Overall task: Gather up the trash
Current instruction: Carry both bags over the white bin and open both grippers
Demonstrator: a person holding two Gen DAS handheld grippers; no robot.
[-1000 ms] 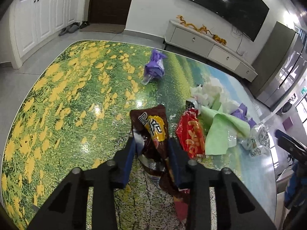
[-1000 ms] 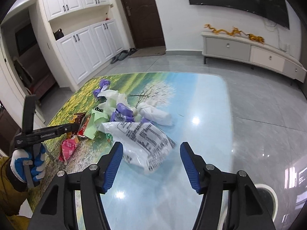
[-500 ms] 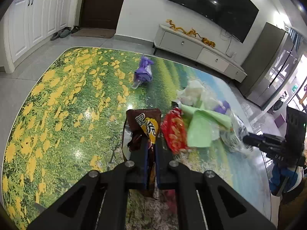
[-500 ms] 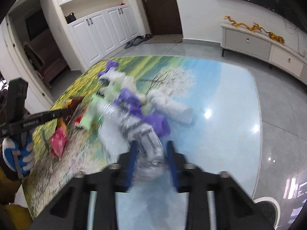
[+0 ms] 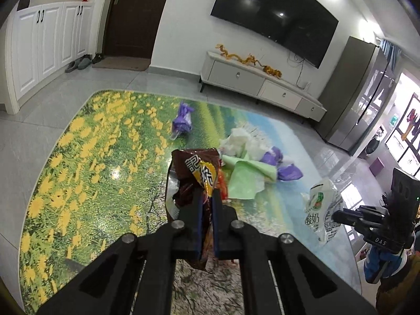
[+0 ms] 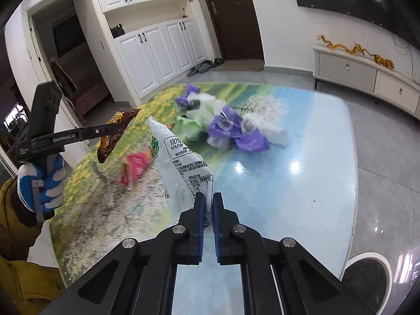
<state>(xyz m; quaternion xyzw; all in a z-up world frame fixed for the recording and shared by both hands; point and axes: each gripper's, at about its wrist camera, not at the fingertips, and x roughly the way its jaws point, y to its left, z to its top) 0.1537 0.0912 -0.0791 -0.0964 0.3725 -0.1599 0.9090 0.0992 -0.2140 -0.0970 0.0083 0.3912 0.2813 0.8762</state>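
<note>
L gripper (image 5: 206, 197) clamped on brown snack bag (image 5: 195, 173), centre frame, above table (image 5: 78, 183). R gripper (image 6: 208, 204) clamped on white milk pouch (image 6: 181, 162); trash pile (image 6: 223, 128) upper centre.

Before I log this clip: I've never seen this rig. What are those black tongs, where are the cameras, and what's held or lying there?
No robot here: a person holds a hand-operated two-finger gripper in each hand, each with a fisheye camera looking along its fingers. The left camera shows the left gripper shut on a crumpled brown snack wrapper. The right camera shows the right gripper shut on a white printed plastic pouch; the person's blue-and-white gloved left hand shows at its edge. On the glossy meadow-print tabletop lie purple plastic bags, a green cloth, white crumpled plastic and a red-pink packet.
</note>
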